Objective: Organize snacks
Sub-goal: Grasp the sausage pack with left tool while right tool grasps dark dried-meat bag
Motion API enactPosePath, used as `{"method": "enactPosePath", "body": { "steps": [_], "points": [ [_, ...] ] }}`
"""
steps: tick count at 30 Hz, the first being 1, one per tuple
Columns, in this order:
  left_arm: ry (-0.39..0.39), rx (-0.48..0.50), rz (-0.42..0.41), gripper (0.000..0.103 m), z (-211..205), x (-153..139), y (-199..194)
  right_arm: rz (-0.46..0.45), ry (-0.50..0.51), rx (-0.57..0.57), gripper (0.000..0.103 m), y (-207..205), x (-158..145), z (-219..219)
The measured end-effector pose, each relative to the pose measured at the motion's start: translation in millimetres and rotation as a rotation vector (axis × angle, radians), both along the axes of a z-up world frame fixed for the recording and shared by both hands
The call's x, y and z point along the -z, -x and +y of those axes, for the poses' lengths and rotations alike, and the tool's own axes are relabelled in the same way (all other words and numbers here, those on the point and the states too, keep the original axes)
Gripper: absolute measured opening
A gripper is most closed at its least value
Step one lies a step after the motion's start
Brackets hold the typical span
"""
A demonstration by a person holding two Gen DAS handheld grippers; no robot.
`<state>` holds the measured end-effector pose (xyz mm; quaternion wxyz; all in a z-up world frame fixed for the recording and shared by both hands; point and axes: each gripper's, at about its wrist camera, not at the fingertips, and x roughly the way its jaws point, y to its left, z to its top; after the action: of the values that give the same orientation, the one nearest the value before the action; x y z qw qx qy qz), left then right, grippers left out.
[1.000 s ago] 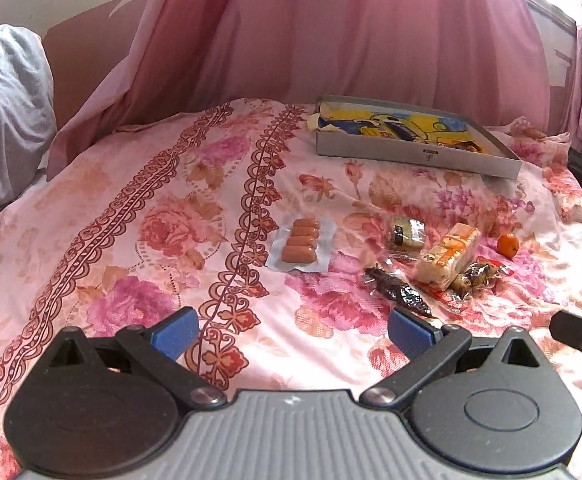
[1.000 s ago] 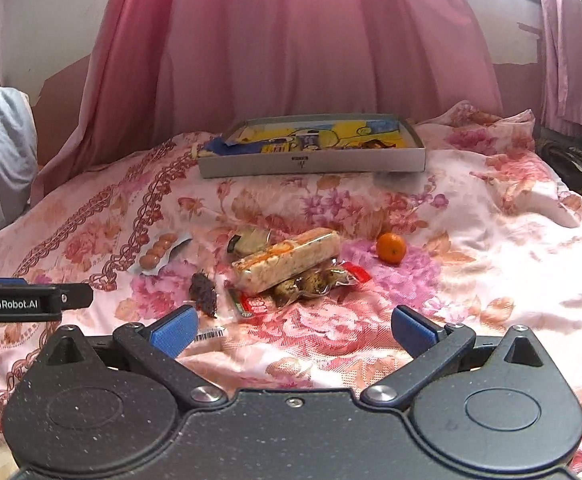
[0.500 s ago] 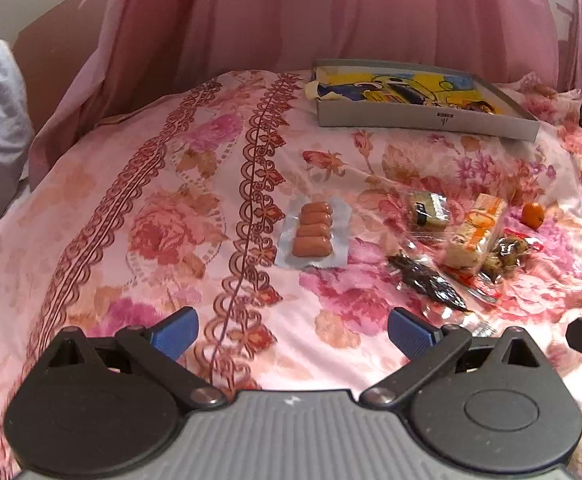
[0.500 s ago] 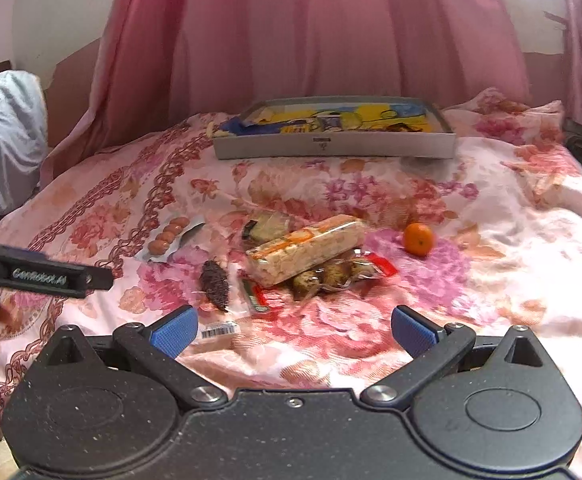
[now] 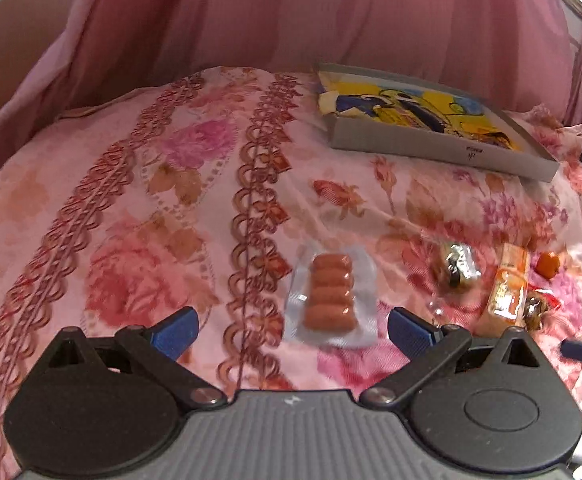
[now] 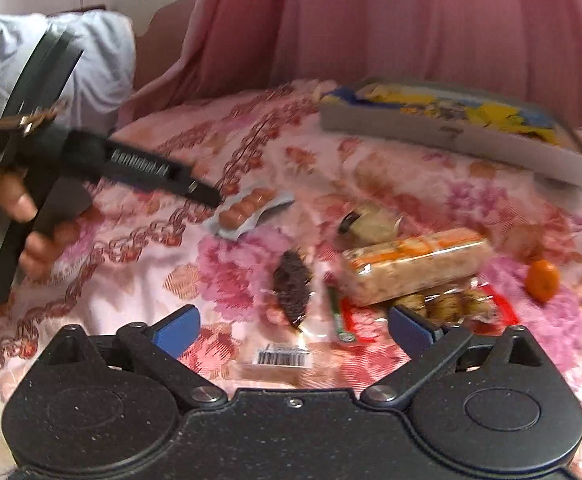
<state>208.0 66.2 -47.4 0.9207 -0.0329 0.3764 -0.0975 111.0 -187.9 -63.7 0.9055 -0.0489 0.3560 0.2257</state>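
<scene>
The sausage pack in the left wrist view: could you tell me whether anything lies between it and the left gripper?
Nothing visible does. The sausage pack lies alone on the bedspread, ahead of the open left gripper; the other snacks sit off to its right.

Bed under a pink floral bedspread (image 5: 139, 208) with red-brown lace-pattern bands. Landmark: clear blister pack of four orange-brown sausages (image 5: 331, 298). Beyond it, to the right: shallow grey cardboard box with yellow-blue cartoon print (image 5: 431, 124). Right of it: small dark-and-green wrapped snack (image 5: 457, 266), long orange-white wrapped bar (image 5: 509, 290), small round orange fruit (image 5: 548, 265). Nearer, right: dark brown snack in clear wrapper (image 6: 291, 286).
</scene>
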Motion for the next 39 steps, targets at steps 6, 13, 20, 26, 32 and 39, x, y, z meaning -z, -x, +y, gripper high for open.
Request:
{"method": "enactPosePath", "body": {
  "steps": [6, 13, 20, 26, 32, 39],
  "points": [
    [0.037, 0.104, -0.010, 0.102, -8, 10, -18, 0.045, 0.010, -0.019, 0.087, -16, 13, 6],
    [0.041, 0.173, 0.031, 0.100, -18, 25, -37, 0.061, 0.009, -0.008, 0.082, -40, 22, 9],
    [0.073, 0.148, 0.054, 0.093, -14, 38, -49, 0.048, 0.040, -0.080, 0.082, -43, 24, 19],
    [0.026, 0.119, 0.065, 0.076, -17, 38, -51, 0.012, 0.131, -0.090, 0.073, -48, 30, 30],
    [0.042, 0.117, 0.092, 0.068, -22, 34, -47, -0.019, 0.167, -0.132, 0.053, -44, 29, 37],
    [0.046, 0.124, 0.137, 0.067, -27, 28, -30, -0.021, 0.188, -0.128, 0.050, -41, 25, 39]
  ]
}}
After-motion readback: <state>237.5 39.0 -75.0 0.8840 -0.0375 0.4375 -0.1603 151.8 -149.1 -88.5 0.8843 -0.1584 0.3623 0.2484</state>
